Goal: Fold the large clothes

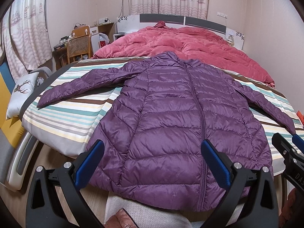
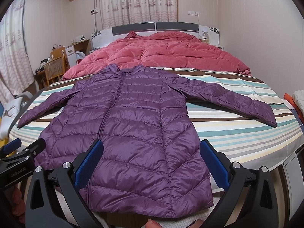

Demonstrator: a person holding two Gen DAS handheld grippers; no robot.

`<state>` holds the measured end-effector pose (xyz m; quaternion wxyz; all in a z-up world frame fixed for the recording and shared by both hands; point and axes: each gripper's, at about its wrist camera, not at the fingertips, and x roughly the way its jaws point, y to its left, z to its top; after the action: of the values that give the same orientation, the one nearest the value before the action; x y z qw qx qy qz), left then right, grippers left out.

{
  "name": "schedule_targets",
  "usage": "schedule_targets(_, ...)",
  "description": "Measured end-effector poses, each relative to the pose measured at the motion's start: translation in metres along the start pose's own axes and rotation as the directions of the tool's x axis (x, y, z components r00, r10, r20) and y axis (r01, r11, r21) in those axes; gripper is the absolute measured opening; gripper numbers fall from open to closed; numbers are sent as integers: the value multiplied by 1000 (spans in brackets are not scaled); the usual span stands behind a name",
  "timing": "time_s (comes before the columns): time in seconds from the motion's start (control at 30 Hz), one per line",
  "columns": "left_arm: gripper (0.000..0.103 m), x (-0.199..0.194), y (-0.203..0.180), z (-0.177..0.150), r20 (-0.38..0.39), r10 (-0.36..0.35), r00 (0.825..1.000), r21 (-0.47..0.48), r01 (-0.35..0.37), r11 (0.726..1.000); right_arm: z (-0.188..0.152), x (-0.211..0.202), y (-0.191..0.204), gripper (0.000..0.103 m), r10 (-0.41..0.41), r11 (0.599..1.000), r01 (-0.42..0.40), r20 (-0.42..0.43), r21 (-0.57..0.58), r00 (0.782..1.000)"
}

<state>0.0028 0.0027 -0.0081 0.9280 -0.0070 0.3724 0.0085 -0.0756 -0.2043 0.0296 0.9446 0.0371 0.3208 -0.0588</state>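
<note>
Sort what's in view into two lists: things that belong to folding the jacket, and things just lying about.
For the job:
- purple puffer jacket, spread flat, zipped, sleeves out
- striped bedsheet under it
- left claw, open
- right claw, open

Lying about:
- red quilt
- deer cushion
- wicker chair
- desk
- curtains

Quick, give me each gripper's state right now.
Left gripper: open, holding nothing, above the hem of the purple jacket.
Right gripper: open, holding nothing, above the same hem.
</note>
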Motion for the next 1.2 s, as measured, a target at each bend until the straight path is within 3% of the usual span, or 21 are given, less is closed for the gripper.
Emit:
schedule_targets(0.63, 101, 14, 3, 1, -45, -15, 999, 1, 15, 1000, 6, 11, -15, 100, 31, 999, -31, -11, 43, 999)
schedule_targets(0.7, 101, 20, 7, 3, -56, -39, 998, 1, 39, 999, 12, 18, -31, 100, 102, 991, -102, 9, 90, 995)
schedule_targets(0.83, 101, 37, 17, 9, -52, -25, 998, -19, 24, 1000, 18, 29, -62, 100, 65, 983, -77, 74, 170, 995)
schedule_targets(0.87, 101, 41, 19, 12, -44, -17, 999, -19, 16, 1000, 20, 34, -69, 100, 53, 982, -64, 66, 175, 996)
schedule_targets(0.93, 101, 51, 24, 18, -23, 2, 1000, -16, -3, 1000, 26, 55, -86, 100, -1, 984, 6, -29, 178, 1000)
schedule_targets(1.03, 101, 66, 31, 27, -4, 50, 999, -9, -50, 999, 28, 76, -119, 100, -66, 967, 80, -67, 240, 996)
schedule_targets(1.13, 101, 84, 39, 35, 8, 99, 995, 15, -99, 995, 29, 98, -163, 100, -83, 931, 116, -107, 347, 991)
schedule_targets(1.2, 101, 94, 42, 41, 4, 94, 996, 21, -94, 995, 29, 109, -197, 100, -75, 889, 115, -106, 444, 992)
